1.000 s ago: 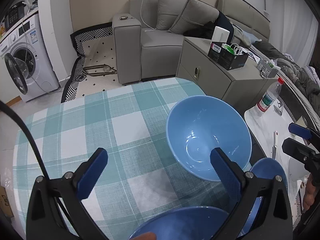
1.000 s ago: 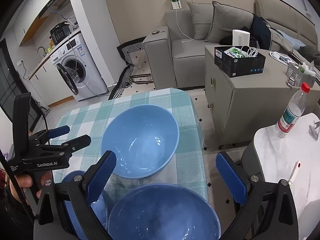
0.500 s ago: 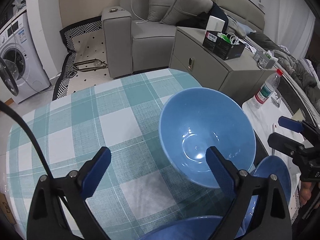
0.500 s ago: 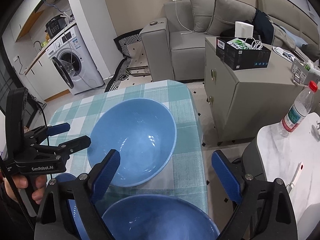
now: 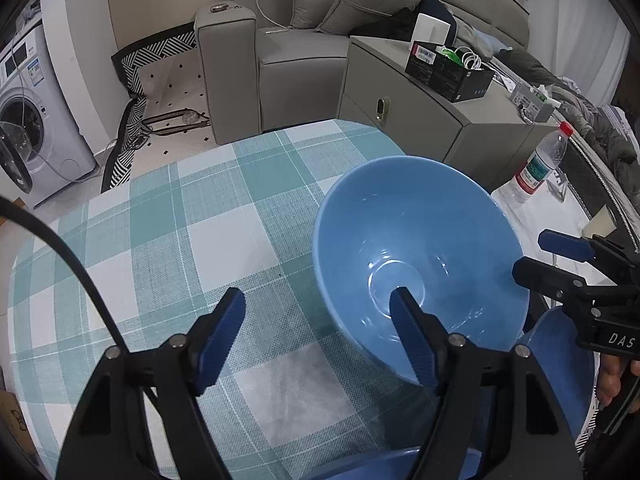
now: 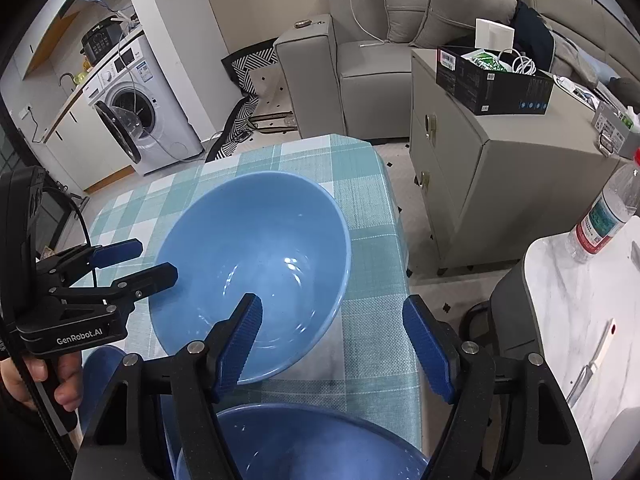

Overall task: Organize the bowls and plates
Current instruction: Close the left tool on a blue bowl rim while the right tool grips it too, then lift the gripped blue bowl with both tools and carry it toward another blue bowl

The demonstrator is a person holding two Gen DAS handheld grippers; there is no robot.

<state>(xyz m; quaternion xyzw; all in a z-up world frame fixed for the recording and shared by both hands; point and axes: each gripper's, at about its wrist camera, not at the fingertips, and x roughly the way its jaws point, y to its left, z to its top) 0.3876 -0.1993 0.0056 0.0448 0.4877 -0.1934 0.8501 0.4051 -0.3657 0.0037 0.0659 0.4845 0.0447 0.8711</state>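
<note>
A large blue bowl (image 5: pixel 420 248) (image 6: pixel 256 256) stands upright on the teal checked tablecloth (image 5: pixel 168 240). My left gripper (image 5: pixel 318 320) straddles its left rim, one finger above the inside and one over the cloth. Its jaws are closing, and the pads do not press on the rim. My right gripper (image 6: pixel 332 340) straddles the bowl's right rim the same way, jaws closing, pads clear of it. Each gripper shows in the other's view: the left gripper (image 6: pixel 148 262) and the right gripper (image 5: pixel 536 256). A second blue bowl (image 6: pixel 300 440) sits nearer, below the fingers.
Another blue dish (image 5: pixel 560 360) (image 6: pixel 100 380) lies beside the near bowl. Right of the table stand a grey cabinet (image 6: pixel 500 168) and a white marble side table (image 6: pixel 580 300) with a water bottle (image 6: pixel 604 216). A sofa (image 5: pixel 304 40) and a washing machine (image 6: pixel 132 108) are behind.
Both grippers have come down closer to the large bowl and their jaws have narrowed around its rim. The bowl itself has not moved.
</note>
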